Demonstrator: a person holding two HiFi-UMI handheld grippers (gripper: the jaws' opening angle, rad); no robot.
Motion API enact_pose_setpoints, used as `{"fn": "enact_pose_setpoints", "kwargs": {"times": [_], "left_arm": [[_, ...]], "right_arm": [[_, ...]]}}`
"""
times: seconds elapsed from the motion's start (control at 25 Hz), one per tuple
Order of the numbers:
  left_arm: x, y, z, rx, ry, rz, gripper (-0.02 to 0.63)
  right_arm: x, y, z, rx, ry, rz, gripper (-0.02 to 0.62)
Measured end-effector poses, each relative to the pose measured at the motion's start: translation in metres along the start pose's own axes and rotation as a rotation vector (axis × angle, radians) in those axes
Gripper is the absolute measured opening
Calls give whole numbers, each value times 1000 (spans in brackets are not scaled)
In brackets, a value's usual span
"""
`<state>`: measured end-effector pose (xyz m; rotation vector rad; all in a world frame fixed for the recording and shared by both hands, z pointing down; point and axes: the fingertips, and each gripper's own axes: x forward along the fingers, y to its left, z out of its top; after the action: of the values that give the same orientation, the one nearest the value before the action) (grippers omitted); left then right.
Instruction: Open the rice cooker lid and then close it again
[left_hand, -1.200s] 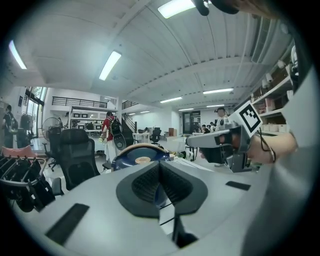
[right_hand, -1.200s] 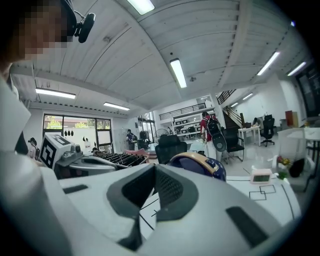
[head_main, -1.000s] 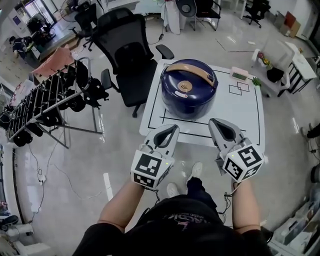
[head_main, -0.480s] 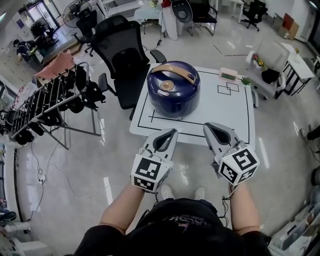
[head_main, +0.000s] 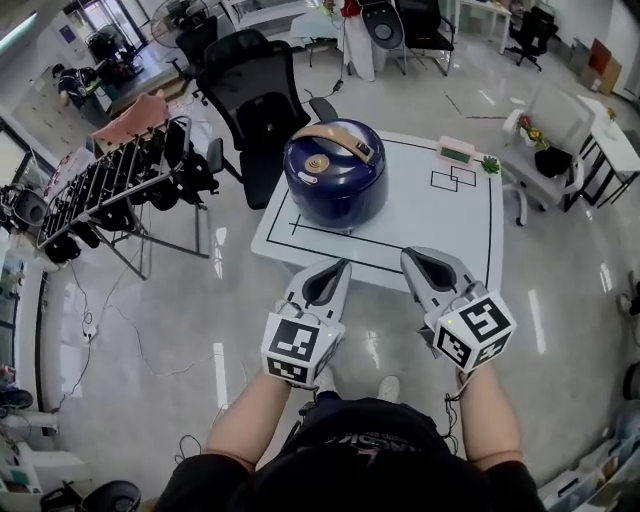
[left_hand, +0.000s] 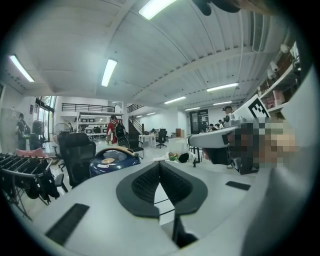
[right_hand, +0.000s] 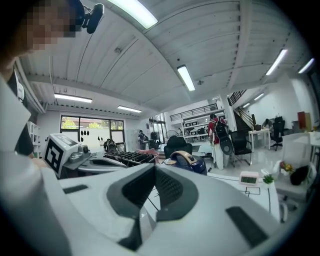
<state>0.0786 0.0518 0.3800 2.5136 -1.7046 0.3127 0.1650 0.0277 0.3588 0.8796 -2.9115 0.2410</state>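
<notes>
My left claw (head_main: 339, 268) and right claw (head_main: 411, 258) are pinched shut, empty, held level side by side short of the table (head_main: 455, 225); the rice cooker (head_main: 335, 175) sits on it, lid down, out of reach; nothing to grip yet, I judge.

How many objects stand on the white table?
3: rice cooker at left, pink clock and small plant at the far right corner; nothing seems hidden.
</notes>
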Motion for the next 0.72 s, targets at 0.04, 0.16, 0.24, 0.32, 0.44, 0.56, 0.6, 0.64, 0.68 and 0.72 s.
{"fn": "enact_pose_setpoints", "kwargs": {"times": [0.04,0.16,0.24,0.32,0.44,0.56,0.6,0.64,0.68,0.72], "left_arm": [[-1,-3,0,-4,0,10,3],[-5,-11,-1,-4,-2,41,3],[-9,-14,0,0,-3,58,3],[-14,-16,0,1,-5,73,3],[-20,-19,1,0,-8,93,3],[-23,-21,1,0,-7,108,3],[-23,-22,1,1,-7,111,3],[-23,-24,1,2,-7,112,3],[-23,-25,1,5,-7,113,3],[-23,-26,1,7,-8,113,3]], "right_arm": [[-2,0,-1,0,1,10,0],[-7,0,-3,-4,4,42,0],[-9,2,-3,-7,5,63,0],[-11,4,-3,-9,4,77,0],[-14,8,-3,-12,2,94,0],[-16,10,-3,-15,0,109,0],[-17,10,-3,-15,-1,112,0],[-18,9,-3,-15,-2,114,0],[-19,9,-4,-16,-3,116,0],[-20,9,-4,-16,-5,117,0]]}}
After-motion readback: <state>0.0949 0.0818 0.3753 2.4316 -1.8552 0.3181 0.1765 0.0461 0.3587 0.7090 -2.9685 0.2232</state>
